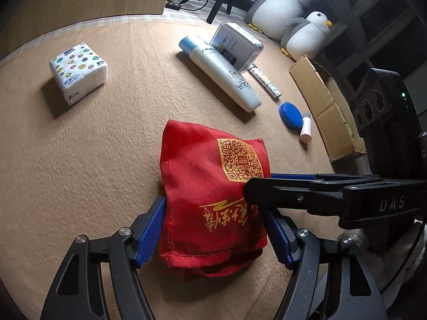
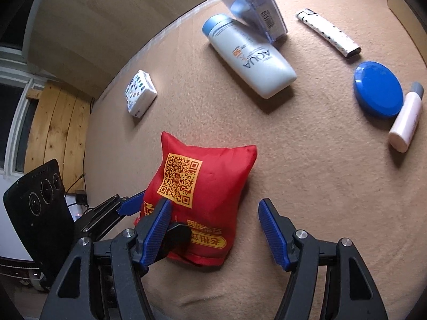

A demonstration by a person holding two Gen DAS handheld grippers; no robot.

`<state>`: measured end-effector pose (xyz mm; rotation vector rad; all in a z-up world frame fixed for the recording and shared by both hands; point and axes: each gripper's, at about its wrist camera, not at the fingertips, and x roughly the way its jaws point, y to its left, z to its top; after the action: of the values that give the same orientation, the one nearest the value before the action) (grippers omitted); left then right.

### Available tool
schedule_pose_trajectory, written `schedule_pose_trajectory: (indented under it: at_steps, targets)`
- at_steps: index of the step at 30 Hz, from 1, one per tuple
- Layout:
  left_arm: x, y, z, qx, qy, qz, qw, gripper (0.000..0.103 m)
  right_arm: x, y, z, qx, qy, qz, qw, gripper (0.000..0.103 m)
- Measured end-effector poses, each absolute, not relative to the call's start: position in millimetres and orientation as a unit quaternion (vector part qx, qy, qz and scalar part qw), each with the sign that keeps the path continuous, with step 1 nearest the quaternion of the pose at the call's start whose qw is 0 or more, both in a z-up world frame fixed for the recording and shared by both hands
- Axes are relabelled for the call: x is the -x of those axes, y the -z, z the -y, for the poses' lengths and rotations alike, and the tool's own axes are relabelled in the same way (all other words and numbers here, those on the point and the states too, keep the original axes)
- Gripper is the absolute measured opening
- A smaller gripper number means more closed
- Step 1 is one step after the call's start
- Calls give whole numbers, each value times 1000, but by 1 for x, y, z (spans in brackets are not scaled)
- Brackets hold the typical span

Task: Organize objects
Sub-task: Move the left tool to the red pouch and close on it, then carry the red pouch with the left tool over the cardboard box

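Observation:
A red folded cloth bag [image 1: 210, 200] with a gold QR code lies on the tan carpet. My left gripper [image 1: 216, 229] has its blue pads against both sides of the bag and holds it. In the right wrist view the bag [image 2: 202, 186] lies ahead and a little left. My right gripper [image 2: 213, 226] is open, its left pad over the bag's near edge, its right pad over bare carpet. The right gripper's black finger [image 1: 293, 194] reaches across the bag in the left wrist view. The left gripper's fingers [image 2: 128, 205] show at the bag's left side.
A tissue pack [image 1: 78, 72], a white AQUA bottle [image 1: 221, 73], a clear box [image 1: 237, 45], a spotted lighter [image 1: 264, 81], a blue round tin [image 1: 291, 114] and a small pink bottle [image 1: 305, 129] lie on the carpet. A cardboard box [image 1: 325, 106] and plush penguins [image 1: 307, 34] stand at right.

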<state>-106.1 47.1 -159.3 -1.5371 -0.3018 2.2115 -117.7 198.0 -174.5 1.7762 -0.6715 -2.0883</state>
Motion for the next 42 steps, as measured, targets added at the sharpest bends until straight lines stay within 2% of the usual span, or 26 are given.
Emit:
schedule_pose_trajectory:
  at_steps: [5,18,32,42]
  targets:
    - [100,159,-53,548,-803,106,208,70,118,175,-187,-625,726,221,185,58]
    - [96,136,-102,527,-818,114,202,69,105,144,-226,-598,755,191,189,58]
    - [121,88,-226,488,-829,83,260,69,91,88,-340,-539,805,205,141,58]
    - [152,76,-332,477,-822,60,307,68,87,71,-428,-515,828,206,85,58]
